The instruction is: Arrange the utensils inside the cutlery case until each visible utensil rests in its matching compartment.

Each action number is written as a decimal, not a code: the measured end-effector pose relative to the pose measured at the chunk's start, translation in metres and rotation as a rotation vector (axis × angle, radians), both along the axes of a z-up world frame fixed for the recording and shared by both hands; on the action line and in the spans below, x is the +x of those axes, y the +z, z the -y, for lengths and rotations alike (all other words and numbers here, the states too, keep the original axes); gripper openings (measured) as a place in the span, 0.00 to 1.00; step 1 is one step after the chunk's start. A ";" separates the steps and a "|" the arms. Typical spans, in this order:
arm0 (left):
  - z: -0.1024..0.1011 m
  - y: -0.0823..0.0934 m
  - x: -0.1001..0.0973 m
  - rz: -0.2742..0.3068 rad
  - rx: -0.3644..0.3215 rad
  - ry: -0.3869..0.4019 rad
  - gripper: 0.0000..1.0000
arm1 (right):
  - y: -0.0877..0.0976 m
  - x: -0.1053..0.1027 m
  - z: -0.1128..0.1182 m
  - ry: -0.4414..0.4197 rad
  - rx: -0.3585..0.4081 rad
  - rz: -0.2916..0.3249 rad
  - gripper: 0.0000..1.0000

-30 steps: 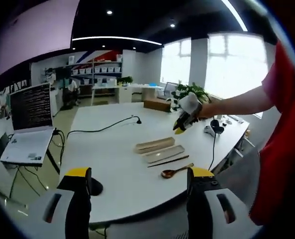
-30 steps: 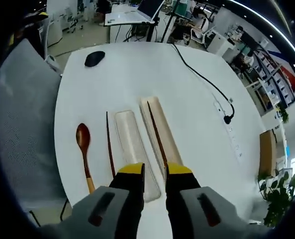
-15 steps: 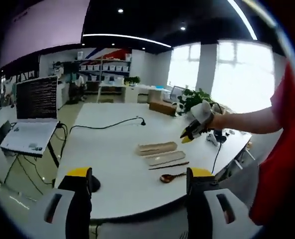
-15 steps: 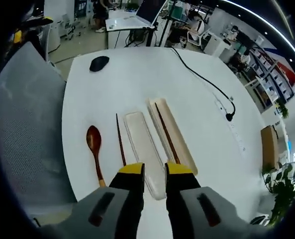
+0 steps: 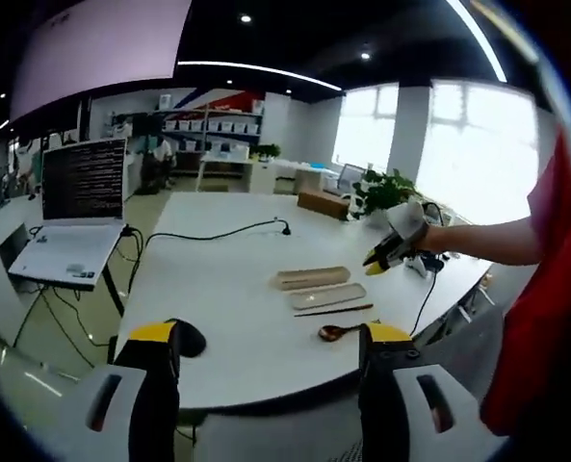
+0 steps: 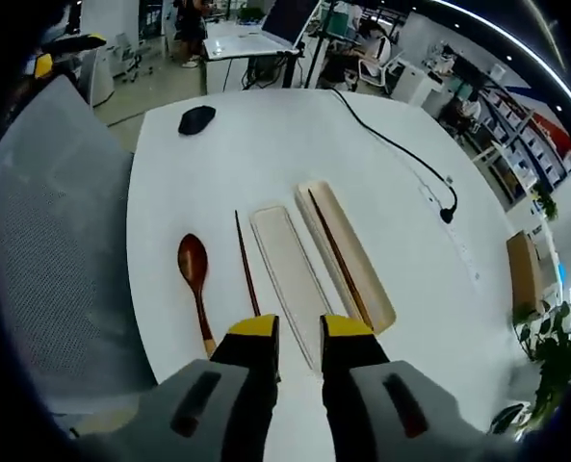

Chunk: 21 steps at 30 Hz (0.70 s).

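A: Which tongs are nearer the loose chopstick?

B: The right tongs (image 6: 288,329). It lies on the bench (image 6: 266,144) just ahead of their left jaw, near end almost under the tip.

A: Long axis?

B: The loose chopstick (image 6: 247,277) runs straight away from the right tongs, roughly in line with the jaws. Spoon (image 6: 196,289) lies parallel, one step further left, bowl at the far end. Case tray (image 6: 348,253) is ahead and right with one chopstick (image 6: 339,258) already in it; lid (image 6: 290,269) lies between the tray and the loose stick.

A: Jaw state?

B: Right tongs nearly together, narrow gap, nothing in them. Left tongs (image 5: 270,334) wide apart, empty.

A: Left any use?

B: Far off. From them the tray (image 5: 311,278), lid (image 5: 327,295) and spoon (image 5: 344,331) sit well ahead and right, lying crosswise to the jaws. Judgement: right tongs shift slightly left, pick up the stick, carry it right over the lid into the tray.
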<state>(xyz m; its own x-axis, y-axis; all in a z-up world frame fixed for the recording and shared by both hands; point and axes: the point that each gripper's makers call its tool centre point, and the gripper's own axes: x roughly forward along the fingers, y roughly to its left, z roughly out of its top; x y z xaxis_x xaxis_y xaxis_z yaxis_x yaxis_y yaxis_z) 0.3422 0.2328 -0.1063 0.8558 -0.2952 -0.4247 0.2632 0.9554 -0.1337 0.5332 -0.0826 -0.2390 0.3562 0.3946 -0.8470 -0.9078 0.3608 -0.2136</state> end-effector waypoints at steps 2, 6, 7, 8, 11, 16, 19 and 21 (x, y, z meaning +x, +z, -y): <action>0.002 -0.001 0.000 -0.001 -0.001 -0.002 0.78 | -0.001 -0.004 0.000 -0.015 0.017 -0.005 0.13; 0.006 -0.001 0.001 -0.002 0.001 -0.017 0.78 | -0.006 -0.014 -0.002 -0.018 0.025 -0.016 0.13; 0.007 -0.001 0.001 -0.001 -0.001 -0.020 0.78 | -0.007 -0.015 -0.002 -0.017 0.024 -0.018 0.13; 0.009 -0.001 0.002 0.001 -0.005 -0.024 0.78 | -0.009 -0.017 -0.003 -0.016 0.025 -0.018 0.13; 0.011 -0.001 0.003 0.000 -0.012 -0.033 0.78 | -0.008 -0.021 -0.011 -0.069 0.103 -0.049 0.17; 0.016 -0.001 0.003 0.002 -0.015 -0.050 0.78 | -0.008 -0.027 -0.013 -0.100 0.140 -0.070 0.19; 0.017 -0.002 0.004 0.000 -0.008 -0.054 0.77 | -0.014 -0.033 -0.011 -0.083 0.113 -0.065 0.19; 0.018 -0.002 0.003 -0.002 -0.007 -0.055 0.77 | -0.016 -0.040 -0.015 -0.070 0.136 -0.082 0.22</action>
<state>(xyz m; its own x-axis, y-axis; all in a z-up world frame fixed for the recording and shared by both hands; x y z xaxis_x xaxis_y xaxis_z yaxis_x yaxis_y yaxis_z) 0.3455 0.2149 -0.1088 0.8376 -0.3445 -0.4241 0.3149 0.9387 -0.1406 0.4929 -0.0672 -0.2552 0.3186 0.4841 -0.8149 -0.8919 0.4442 -0.0849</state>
